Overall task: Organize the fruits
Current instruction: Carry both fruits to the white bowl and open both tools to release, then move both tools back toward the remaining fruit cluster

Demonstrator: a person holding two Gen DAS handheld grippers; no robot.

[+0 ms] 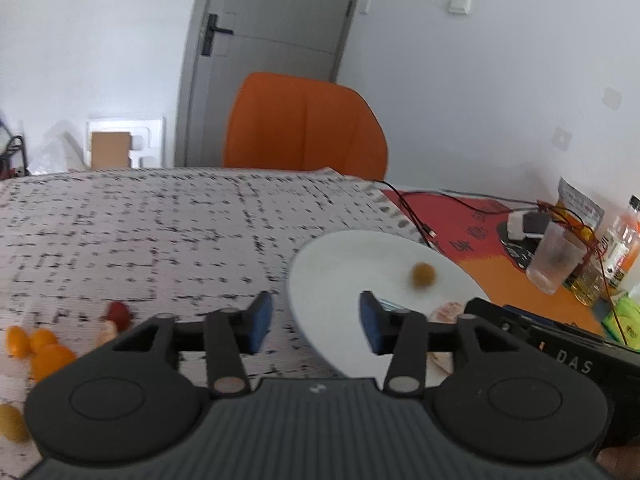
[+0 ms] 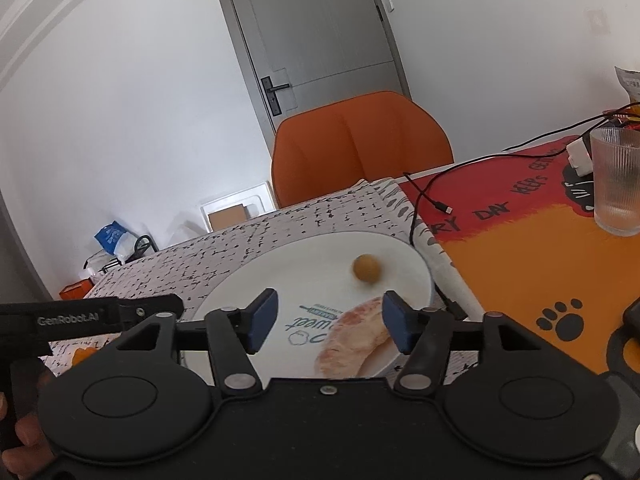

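Both claws, left (image 1: 316, 322) and right (image 2: 329, 320), spread, empty above plate (image 2: 400, 248); blurred fruit (image 2: 366, 267), perhaps rolling.

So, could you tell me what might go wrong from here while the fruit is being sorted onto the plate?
The small round fruit looks blurred, so it may be rolling and could leave the white plate, which has a shallow rim. The black cable lies right by the plate's edge and could snag the right gripper. The glass tumbler nearby could be knocked over.
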